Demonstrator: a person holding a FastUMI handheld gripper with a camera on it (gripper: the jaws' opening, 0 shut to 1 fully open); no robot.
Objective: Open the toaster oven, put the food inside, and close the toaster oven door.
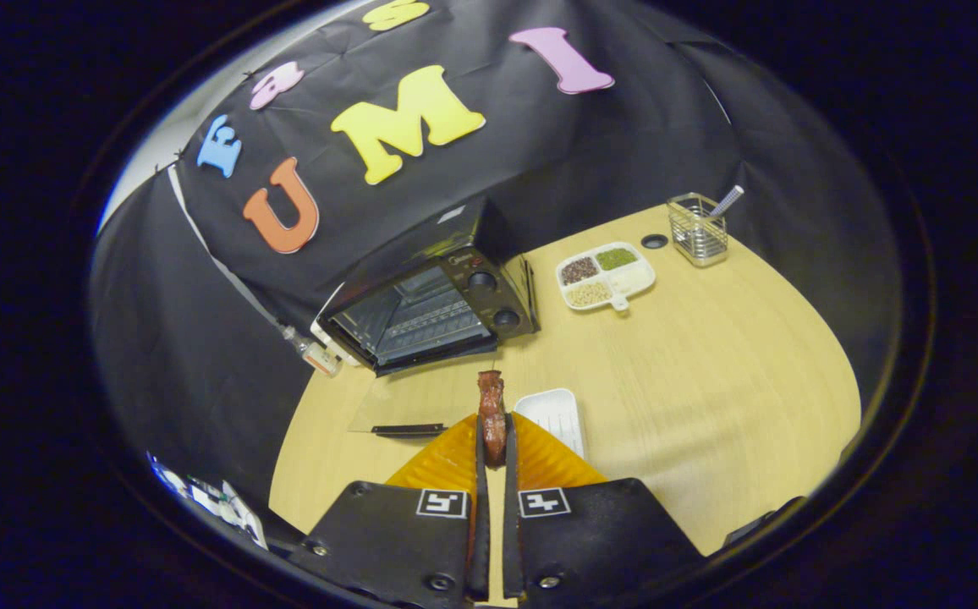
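Toaster oven (430, 304) with its glass door (409, 406) folded down flat, and my gripper (493, 440) pinched on the food (491, 414).

I see the oven as a boxy black metal case standing on the pale wood-grain table (709, 381), its wire rack showing inside and two round knobs stacked on its right panel. The door is a clear pane lying on the table in front of the oven, with a dark bar handle (409, 430) along its near edge. My two fingers are drawn nearly together, both pressing a lumpy, glossy brown piece of food that juts beyond their tips, short of the oven's mouth. A ribbed white rectangular tray (555, 416) lies just right of the food. Right of the oven sit a white four-compartment dish (607, 277) of grains and, farther off, a wire mesh holder (697, 227).
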